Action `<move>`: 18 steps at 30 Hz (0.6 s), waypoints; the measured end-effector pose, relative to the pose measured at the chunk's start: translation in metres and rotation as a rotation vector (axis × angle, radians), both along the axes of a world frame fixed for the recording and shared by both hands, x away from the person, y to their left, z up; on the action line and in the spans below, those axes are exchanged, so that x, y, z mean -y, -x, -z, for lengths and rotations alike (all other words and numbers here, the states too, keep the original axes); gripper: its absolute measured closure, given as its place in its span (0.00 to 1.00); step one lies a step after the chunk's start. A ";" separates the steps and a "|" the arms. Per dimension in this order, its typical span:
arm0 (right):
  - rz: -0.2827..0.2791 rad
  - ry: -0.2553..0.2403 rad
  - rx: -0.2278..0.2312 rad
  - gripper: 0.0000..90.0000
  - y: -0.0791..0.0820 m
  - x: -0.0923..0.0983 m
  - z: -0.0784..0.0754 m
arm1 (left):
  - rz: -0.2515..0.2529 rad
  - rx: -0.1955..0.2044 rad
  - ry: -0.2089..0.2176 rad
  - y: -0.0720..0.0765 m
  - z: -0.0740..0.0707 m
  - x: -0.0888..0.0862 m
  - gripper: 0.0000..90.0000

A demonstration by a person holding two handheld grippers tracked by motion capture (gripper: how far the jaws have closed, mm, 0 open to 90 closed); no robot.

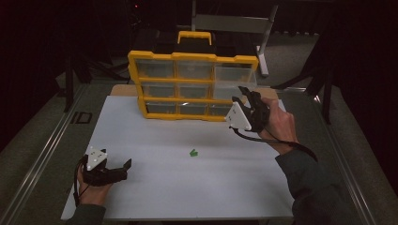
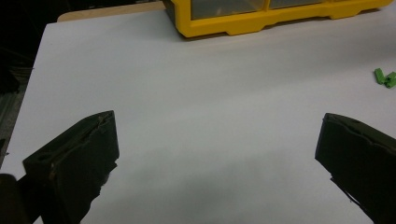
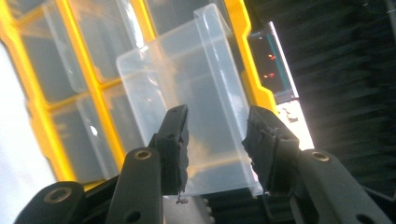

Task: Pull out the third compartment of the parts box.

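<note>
Right claw [image 1: 244, 96] stands part open at the clear drawer [image 1: 234, 82], which is drawn out of the top right bay of the yellow organiser [image 1: 192, 84]. In the right gripper view the two jaws sit either side of the drawer's [image 3: 187, 93] near wall with a gap between; whether either pad presses on the plastic cannot be told, so no grip is confirmed. The drawer lies directly ahead of this claw, its long axis running from the organiser toward the near right, projecting from the cabinet front and slightly tilted. Its inside looks empty, though the plastic is hazy.

Left claw [image 1: 124, 165] rests low at the near left of the worktop [image 1: 141, 140], jaws wide apart and holding nothing; the left gripper view shows bare white sheet between them.

Green piece [image 1: 193, 152] lies loose on the worktop, about midway between the two claws and well apart from both. In the left gripper view it [image 2: 385, 77] sits far right of the jaws. Judged on position, the right hand is the one placed for the drawer, and the left has a clear path to the green piece.

Organiser stands upright at the far edge of the white sheet, handle on top. Surroundings are dark; metal rails flank the worktop, and a grey frame stands behind.
</note>
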State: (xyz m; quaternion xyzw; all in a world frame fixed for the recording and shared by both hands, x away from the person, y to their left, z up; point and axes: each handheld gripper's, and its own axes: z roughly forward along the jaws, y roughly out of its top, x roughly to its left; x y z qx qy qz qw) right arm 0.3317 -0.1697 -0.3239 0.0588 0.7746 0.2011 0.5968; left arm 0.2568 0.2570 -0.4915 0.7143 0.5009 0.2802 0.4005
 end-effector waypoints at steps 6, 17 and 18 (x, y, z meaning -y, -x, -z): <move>-0.022 -0.088 -0.089 0.62 0.001 0.001 0.005 | -0.003 -0.002 0.002 0.000 0.000 -0.001 0.00; -0.094 -0.289 -0.286 0.51 0.001 0.002 0.014 | -0.001 -0.002 0.005 -0.001 0.000 0.000 0.00; -0.103 -0.303 -0.306 0.51 0.001 0.001 0.014 | -0.001 -0.004 0.005 -0.001 0.000 0.000 0.00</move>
